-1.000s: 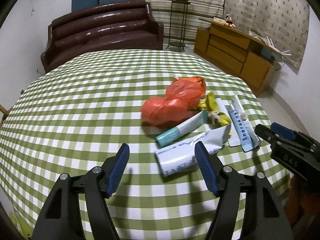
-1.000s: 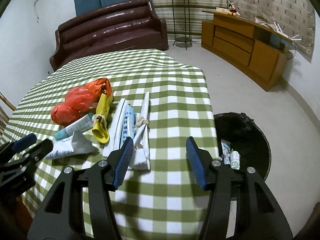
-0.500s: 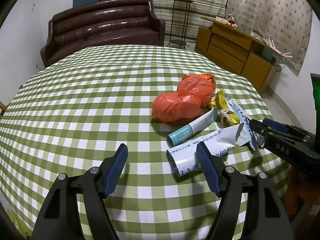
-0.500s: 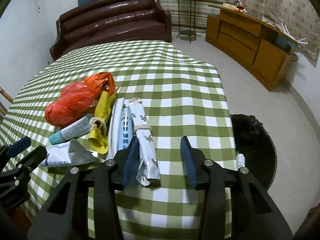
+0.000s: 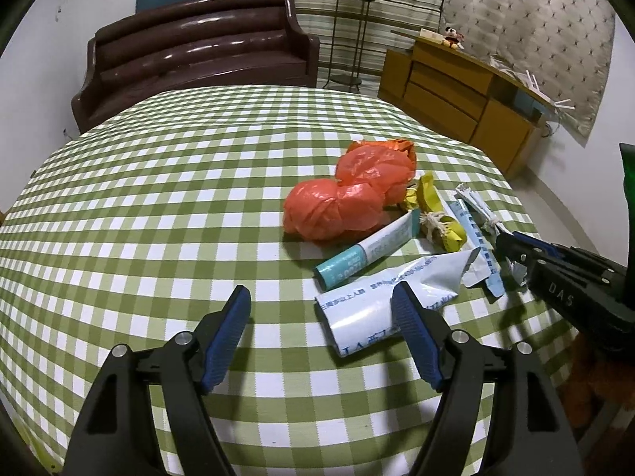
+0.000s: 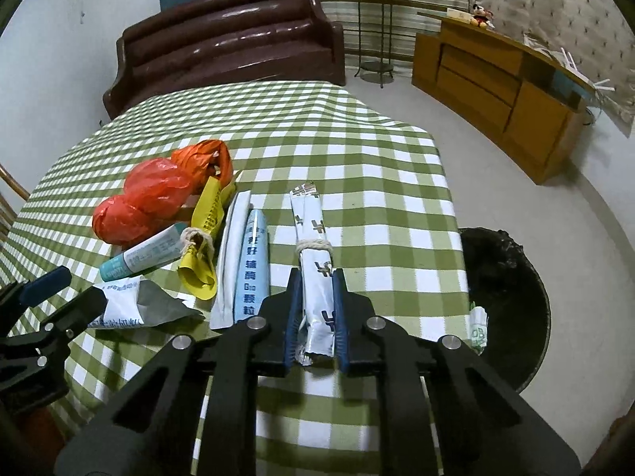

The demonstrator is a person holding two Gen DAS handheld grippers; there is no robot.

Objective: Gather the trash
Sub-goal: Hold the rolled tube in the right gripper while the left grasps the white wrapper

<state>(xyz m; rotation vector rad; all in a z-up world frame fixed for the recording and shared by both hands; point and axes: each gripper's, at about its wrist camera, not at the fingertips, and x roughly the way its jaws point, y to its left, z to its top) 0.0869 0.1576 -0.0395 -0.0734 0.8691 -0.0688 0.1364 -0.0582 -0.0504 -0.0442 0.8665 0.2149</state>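
Observation:
Trash lies on the green checked table [image 5: 158, 214]: orange plastic bags [image 5: 349, 198], a teal-and-white tube [image 5: 365, 252], a crumpled white packet [image 5: 381, 301], a yellow wrapper tied with string [image 6: 202, 238], a blue-and-white sachet [image 6: 250, 269]. My right gripper [image 6: 315, 317] is shut on a white rolled wrapper tied with string [image 6: 313, 261] at the table's right side. My left gripper [image 5: 321, 337] is open, just in front of the crumpled white packet; its right finger [image 5: 416, 341] overlaps it.
A black trash bin [image 6: 512, 301] with some litter inside stands on the floor right of the table. A brown sofa [image 5: 198, 63], a plant stand [image 5: 349, 31] and a wooden cabinet [image 5: 456, 99] stand beyond the table. The table's right edge is near the right gripper.
My right gripper moved forward and closed on the white tied wrapper. My left gripper shifted slightly, staying open near the crumpled packet.

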